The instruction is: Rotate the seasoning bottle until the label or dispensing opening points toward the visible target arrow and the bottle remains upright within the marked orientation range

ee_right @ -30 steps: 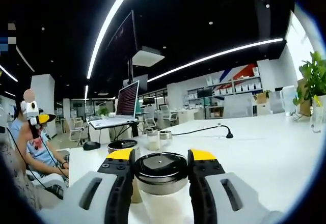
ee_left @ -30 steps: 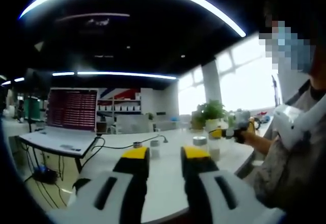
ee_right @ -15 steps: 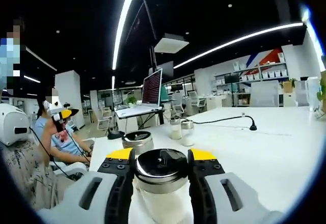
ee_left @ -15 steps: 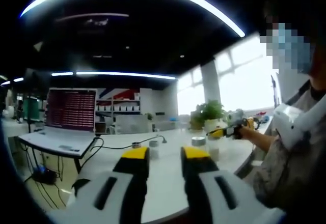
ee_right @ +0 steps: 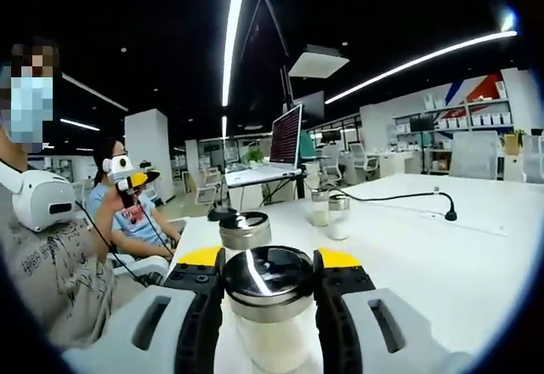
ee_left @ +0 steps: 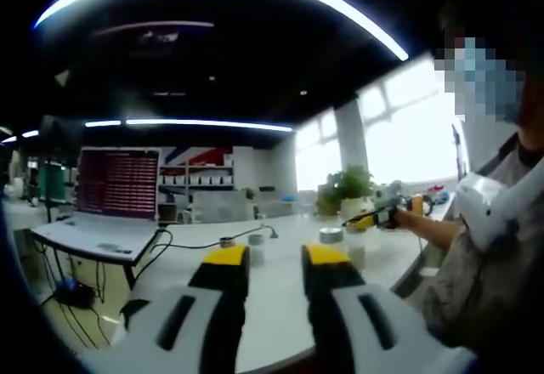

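Note:
The seasoning bottle [ee_right: 269, 282] is a clear glass jar with a shiny metal lid and pale contents, standing upright. My right gripper [ee_right: 269, 259] is shut on it, one yellow-tipped jaw on each side just under the lid. From the left gripper view, the right gripper [ee_left: 364, 220] sits in a hand at the far right of the white table [ee_left: 183, 265], over the bottle [ee_left: 356, 250]. My left gripper [ee_left: 276, 257] is open, nothing between its jaws, low over the table's near edge. In the right gripper view it appears far left as the left gripper [ee_right: 129, 177].
A second lidded jar [ee_right: 245, 229] stands just behind the held one, and two small shakers [ee_right: 328, 211] stand farther back. An open laptop [ee_right: 265, 151] and a black cable [ee_right: 399, 195] lie on the table [ee_right: 450, 259]. A seated person [ee_right: 127, 225] is at the left.
The right gripper view has swung left with the bottle still held, so the laptop and jars drifted right. From the left gripper view, the right gripper turned and rose slightly. The left gripper stayed put.

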The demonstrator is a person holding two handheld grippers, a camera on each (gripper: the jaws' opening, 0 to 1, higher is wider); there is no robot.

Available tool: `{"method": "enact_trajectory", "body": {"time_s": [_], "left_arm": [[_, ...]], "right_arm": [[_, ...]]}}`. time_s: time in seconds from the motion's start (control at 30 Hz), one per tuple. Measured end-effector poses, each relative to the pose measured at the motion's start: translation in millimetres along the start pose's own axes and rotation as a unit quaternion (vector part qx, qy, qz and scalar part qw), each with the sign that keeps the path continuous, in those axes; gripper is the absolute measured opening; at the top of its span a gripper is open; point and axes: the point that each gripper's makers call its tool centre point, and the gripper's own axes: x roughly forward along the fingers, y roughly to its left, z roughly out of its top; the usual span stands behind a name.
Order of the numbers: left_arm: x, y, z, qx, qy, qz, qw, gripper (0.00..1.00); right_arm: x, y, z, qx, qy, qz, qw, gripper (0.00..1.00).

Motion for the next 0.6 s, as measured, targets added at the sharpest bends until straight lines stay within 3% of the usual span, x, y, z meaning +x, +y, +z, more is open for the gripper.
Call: {"method": "enact_trajectory", "body": {"time_s": [0.07,0.13,0.23,0.37,0.43,0.53,0.6], "left_arm": [[0.3,0.0,0.3,0.000,0.000,0.000,1.0000,0.26],[0.8,-0.1,0.3,0.002,0.000,0.000,1.0000,0.26],[1.7,0.7,-1.5,-0.001,0.002,0.000,1.0000,0.26],[2.6,-0.1,-3.3,-0.001,0.004,-0.002,1.0000,0.26],[1.7,0.6,-2.7,-0.001,0.003,-0.001,1.0000,0.26],[-0.1,3.0,-2.9,-0.002,0.002,0.002,1.0000,0.26],[-1.1,3.8,-2.8,-0.002,0.001,0.003,1.0000,0.26]], "right_arm": [[2.5,1.7,-0.1,-0.016,0.001,-0.006,0.9999,0.41],[2.2,-6.0,5.1,-0.082,-0.012,-0.050,0.9953,0.45],[1.6,-9.6,10.5,-0.049,-0.037,-0.094,0.9937,0.63],[-5.7,-4.1,14.2,-0.037,-0.070,-0.142,0.9867,0.50],[-7.3,2.1,12.8,-0.030,-0.075,-0.154,0.9848,0.48],[-14.3,-4.8,11.7,-0.023,-0.075,-0.214,0.9736,0.45],[-20.6,-13.1,0.9,0.007,-0.057,-0.261,0.9636,0.41]]}}
